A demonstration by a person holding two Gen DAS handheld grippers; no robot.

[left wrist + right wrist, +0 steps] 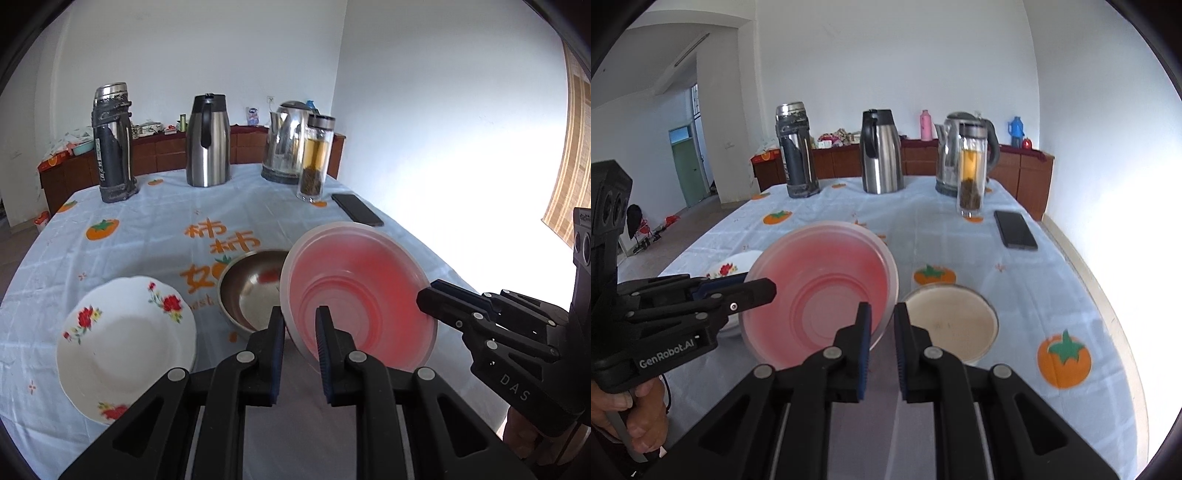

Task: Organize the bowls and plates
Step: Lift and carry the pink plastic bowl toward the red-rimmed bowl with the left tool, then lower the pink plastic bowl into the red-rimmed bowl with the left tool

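I hold a pink bowl (pixel 360 299) tilted above the table (pixel 140 236), one gripper on each side of its rim. My left gripper (pixel 299 314) is pinching the rim's near left edge; my right gripper (pixel 882 310) is pinching the opposite edge, jaws nearly together. In the right wrist view my hand (pixel 626 417) shows under the left tool.

Taking the pink bowl as landmark: just behind and left of it a steel bowl (pixel 251 288) sits on the cloth, and further left lies a white plate (pixel 125 347) with red flowers. Right of it, in the right view, stands a cream-coloured bowl (pixel 951 325). Beyond it on the right lies a dark phone (pixel 356 209), then a glass tea bottle (pixel 314 158) with leaves at the bottom, and behind that a steel kettle (pixel 286 144). Far behind the bowl stand a steel jug (pixel 208 140) and, to the left, a worn grey flask (pixel 112 144).

The cloth is pale blue, printed with orange persimmons and orange Chinese characters. Past the table a brown cabinet (pixel 162 151) runs along white walls; a green door (pixel 685 166) is far left in the right view.

The right tool reads "DAS", the left "GenRobot.AI".
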